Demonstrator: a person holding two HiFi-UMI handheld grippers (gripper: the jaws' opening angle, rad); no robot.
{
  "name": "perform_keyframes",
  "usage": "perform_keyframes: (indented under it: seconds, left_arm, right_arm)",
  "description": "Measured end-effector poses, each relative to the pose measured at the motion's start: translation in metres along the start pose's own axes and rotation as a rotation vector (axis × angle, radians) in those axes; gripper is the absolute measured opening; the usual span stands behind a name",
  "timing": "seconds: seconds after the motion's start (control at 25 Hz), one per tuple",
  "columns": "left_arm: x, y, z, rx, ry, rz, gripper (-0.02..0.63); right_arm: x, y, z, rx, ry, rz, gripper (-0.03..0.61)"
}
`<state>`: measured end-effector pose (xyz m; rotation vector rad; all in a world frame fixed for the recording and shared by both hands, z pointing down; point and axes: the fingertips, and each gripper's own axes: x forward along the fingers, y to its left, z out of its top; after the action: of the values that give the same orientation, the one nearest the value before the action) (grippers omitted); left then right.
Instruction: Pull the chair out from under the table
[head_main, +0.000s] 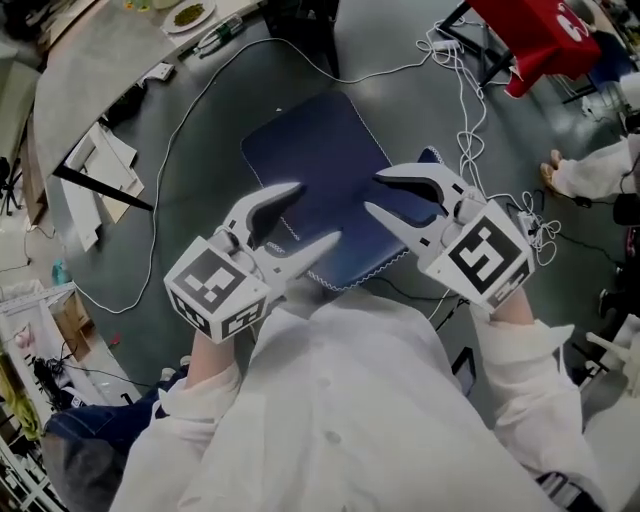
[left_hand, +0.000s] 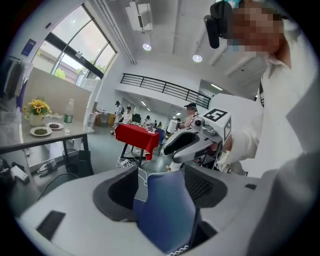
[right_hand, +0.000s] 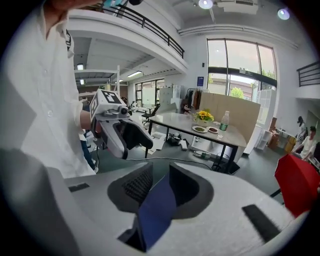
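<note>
One tall, bright hall, white-walled, with a railed upper gallery and one big window wall. Underfoot, one smooth, matt grey floor with a tangle of thin white cables.

One long table, flat grey top on dark straight legs, well beyond the grippers. Farther off, one red-draped table. Chair to be pulled out: not made out for certain in any view.

One cloth, dark blue, soft and roughly rectangular, hemmed in white zigzag stitching, spread between the two grippers in front of a person in white sleeves.

Two grippers of hard white plastic, with curved fingers and dark ribbed pads.
- Left gripper: jaws partway closed, with a bunched fold of the cloth pinched between the pads.
- Right gripper: jaws likewise partway closed, with a flat edge of the same cloth nipped between them.

On the table, close together near one end:
- two round plates
- one clear bottle
- one bunch of yellow flowers
</note>
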<state>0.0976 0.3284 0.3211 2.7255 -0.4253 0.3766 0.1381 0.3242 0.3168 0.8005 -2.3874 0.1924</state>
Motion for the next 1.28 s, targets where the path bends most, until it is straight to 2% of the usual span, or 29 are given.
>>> perform_keyframes:
  seconds: [0.12,0.24,0.44,0.6,0.84,1.08,1.28]
  left_arm:
    - [0.002,0.001,-0.004,-0.002,0.015,0.005,0.273]
    - [0.002,0.004,-0.006,-0.013,0.008,0.030,0.173]
    - [-0.002,0.009,0.006,-0.063,-0.060,0.055,0.044]
    - [-0.004,0.009,0.008,-0.096,-0.055,0.033,0.023]
    - [-0.006,0.006,0.000,-0.086,-0.010,0.048,0.023]
    - [-0.009,0.011,-0.003,-0.171,-0.025,0.073,0.023]
    - [-0.012,0.018,0.000,-0.176,-0.030,0.111,0.023]
  right_arm:
    - [0.000,-0.003,-0.001,0.014,0.011,-0.027,0.049]
    - [-0.001,-0.009,0.004,0.055,-0.019,-0.057,0.010]
    - [0.000,-0.016,0.012,0.050,-0.025,-0.091,0.003]
    - [0.005,-0.019,0.015,0.047,-0.016,-0.158,0.002]
    - [0.013,-0.010,0.022,0.087,-0.055,-0.138,0.002]
    - [0.015,-0.006,0.022,0.105,-0.079,-0.144,0.003]
    - [0.021,-0.004,0.020,0.181,-0.111,-0.161,0.002]
